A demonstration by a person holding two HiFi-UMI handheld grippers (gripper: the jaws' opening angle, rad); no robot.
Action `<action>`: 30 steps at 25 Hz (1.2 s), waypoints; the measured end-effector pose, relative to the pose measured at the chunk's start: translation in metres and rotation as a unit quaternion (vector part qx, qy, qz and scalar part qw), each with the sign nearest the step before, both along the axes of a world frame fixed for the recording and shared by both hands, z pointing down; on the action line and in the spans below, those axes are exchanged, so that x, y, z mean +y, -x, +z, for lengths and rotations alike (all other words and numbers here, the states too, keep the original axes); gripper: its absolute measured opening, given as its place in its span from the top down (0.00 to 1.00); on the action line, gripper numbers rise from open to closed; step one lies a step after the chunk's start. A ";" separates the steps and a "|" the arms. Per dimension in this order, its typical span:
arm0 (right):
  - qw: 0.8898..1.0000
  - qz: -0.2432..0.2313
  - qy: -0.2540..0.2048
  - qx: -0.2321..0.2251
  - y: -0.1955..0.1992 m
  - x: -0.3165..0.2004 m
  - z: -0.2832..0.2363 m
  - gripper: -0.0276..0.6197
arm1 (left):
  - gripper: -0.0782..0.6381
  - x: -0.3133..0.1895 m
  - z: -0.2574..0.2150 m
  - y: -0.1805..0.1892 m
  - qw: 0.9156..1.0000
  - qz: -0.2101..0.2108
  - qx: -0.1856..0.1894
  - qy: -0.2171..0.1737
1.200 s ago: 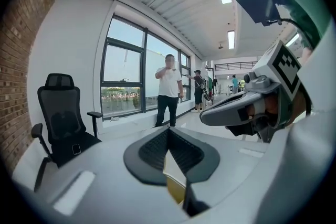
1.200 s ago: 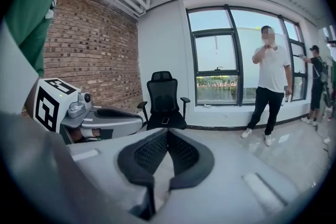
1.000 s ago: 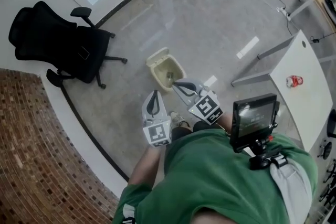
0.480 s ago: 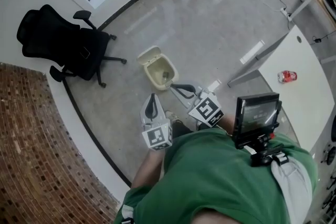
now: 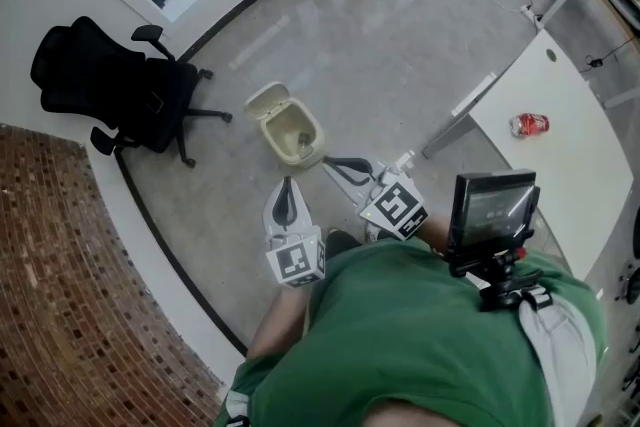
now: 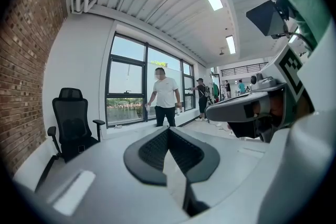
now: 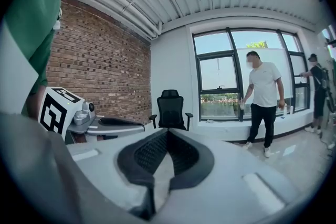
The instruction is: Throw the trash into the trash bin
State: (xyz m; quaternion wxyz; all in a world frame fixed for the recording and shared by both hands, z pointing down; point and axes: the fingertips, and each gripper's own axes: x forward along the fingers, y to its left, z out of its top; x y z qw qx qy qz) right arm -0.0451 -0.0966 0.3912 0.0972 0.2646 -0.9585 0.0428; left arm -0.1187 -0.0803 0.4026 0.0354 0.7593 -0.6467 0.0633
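Left gripper [image 5: 288, 185] and right gripper [image 5: 332, 162]: jaws pressed together, nothing between them. The trash bin [image 5: 268, 137], lid up, lies farther from both than a second ago, judged a withdrawal after a drop. A red can [image 5: 529, 124] waits on the table [image 5: 570, 165] beyond.

Matt grey plastic was seen on the left gripper [image 5: 288, 187] and right gripper [image 5: 332, 162], with black ribbed rubbery pads [image 6: 152, 149]. Just ahead of the right gripper, smooth cream plastic formed the trash bin [image 5: 290, 133], upon a polished, glossy floor [image 5: 400, 45]. Rough brick [image 5: 60, 295] was shown left of the left gripper.
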 end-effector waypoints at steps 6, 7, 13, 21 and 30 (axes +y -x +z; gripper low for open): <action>1.000 0.009 -0.007 -0.007 0.003 0.011 -0.015 0.95 | 0.88 0.012 -0.014 0.005 1.000 0.006 -0.001 -0.009; 1.000 0.009 -0.007 -0.008 0.004 0.013 -0.017 0.95 | 0.88 0.013 -0.018 0.005 1.000 0.006 0.000 -0.010; 1.000 0.008 -0.006 -0.017 0.015 0.022 -0.023 0.95 | 0.88 0.019 -0.028 0.014 1.000 0.007 0.004 -0.015; 1.000 0.014 -0.009 -0.016 0.019 0.029 -0.026 0.95 | 0.88 0.024 -0.031 0.017 1.000 0.012 0.010 -0.019; 0.999 0.028 -0.018 -0.013 0.022 0.051 -0.030 0.95 | 0.88 0.042 -0.032 0.016 0.999 0.029 0.018 -0.023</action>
